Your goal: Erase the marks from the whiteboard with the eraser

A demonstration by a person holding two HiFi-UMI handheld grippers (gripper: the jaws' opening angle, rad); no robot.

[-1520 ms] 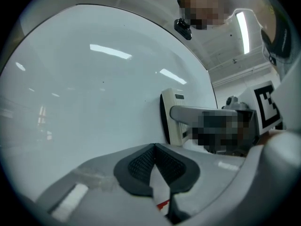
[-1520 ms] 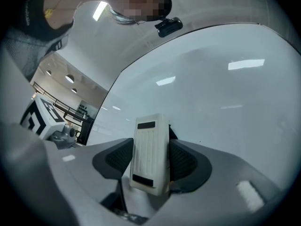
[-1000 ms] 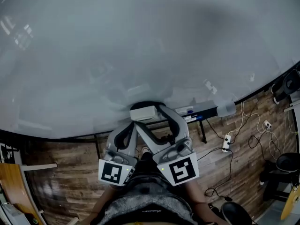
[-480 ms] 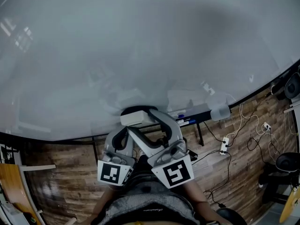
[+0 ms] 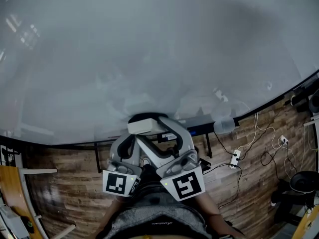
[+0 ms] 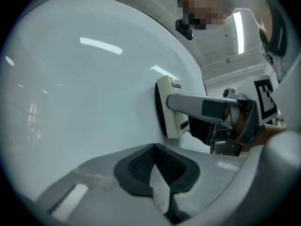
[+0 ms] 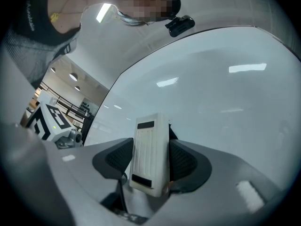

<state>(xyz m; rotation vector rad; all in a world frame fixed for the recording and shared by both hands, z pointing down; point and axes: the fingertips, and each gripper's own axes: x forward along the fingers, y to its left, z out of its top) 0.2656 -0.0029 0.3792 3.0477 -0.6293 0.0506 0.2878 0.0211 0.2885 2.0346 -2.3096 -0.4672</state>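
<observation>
The whiteboard [image 5: 149, 49] fills most of the head view and shows only faint grey smudges, with no clear marks. A white eraser [image 5: 146, 126] lies flat against its lower part. My right gripper [image 5: 158, 133] is shut on the eraser [image 7: 150, 145], which sits upright between the two pads [image 7: 117, 160]. My left gripper [image 5: 128, 139] hangs just left of and below it, shut on nothing, its pads [image 6: 141, 163] touching. From the left gripper view the eraser [image 6: 170, 108] presses against the board [image 6: 84, 88], with the right gripper's finger [image 6: 197, 105] across it.
A marker tray [image 5: 199, 126] runs under the board's lower edge, with a pale cylinder [image 5: 224, 125] at its right end. A power strip [image 5: 233, 159] and loose cables lie on the wooden floor at right. A black stool [image 5: 304, 180] stands at the far right.
The eraser, held in the right gripper, slid a little to the left along the board's lower part, then stayed about still. The head view tilted slightly.
</observation>
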